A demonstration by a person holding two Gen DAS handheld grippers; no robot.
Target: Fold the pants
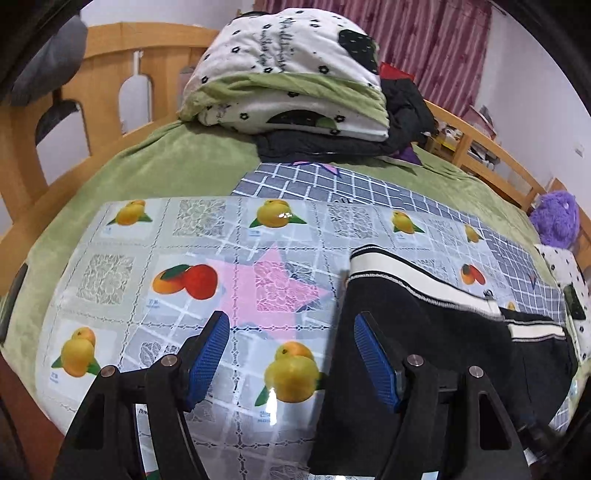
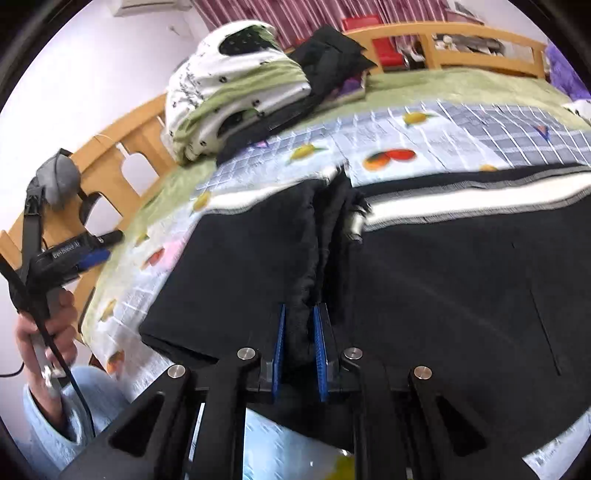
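While your right gripper (image 2: 298,343) is pinched on a bunched ridge of the black pants (image 2: 424,288), its blue pads pressing cloth from both sides, your left gripper (image 1: 291,354) stands open over the fruit-print cover (image 1: 122,273) with nothing between its fingers, just beside the pants' near edge. You have the pants lying across the cover, their white-striped band (image 1: 406,273) turned toward the far side of the bed; in the right wrist view the cloth seems to sit in two lapped sections with a raised crease between them, so I judge one fold is at least begun, though how many layers there are I cannot tell. What is left, as I read it, is to carry the gripped ridge across, flatten the bundle and square its edges. Your left hand (image 2: 48,325), in a pale blue sleeve, shows at the left of the right wrist view, holding its tool well apart from the cloth. The glossy cover lies over a checked sheet (image 1: 332,184) on a green blanket (image 1: 177,162), and its sheen suggests the pants may slide. Beyond stand a folded white and green quilt (image 1: 288,74) on dark clothes (image 1: 402,110), a wooden bed rail (image 1: 110,70), a purple plush toy (image 1: 554,221) and red striped curtains (image 1: 424,33).
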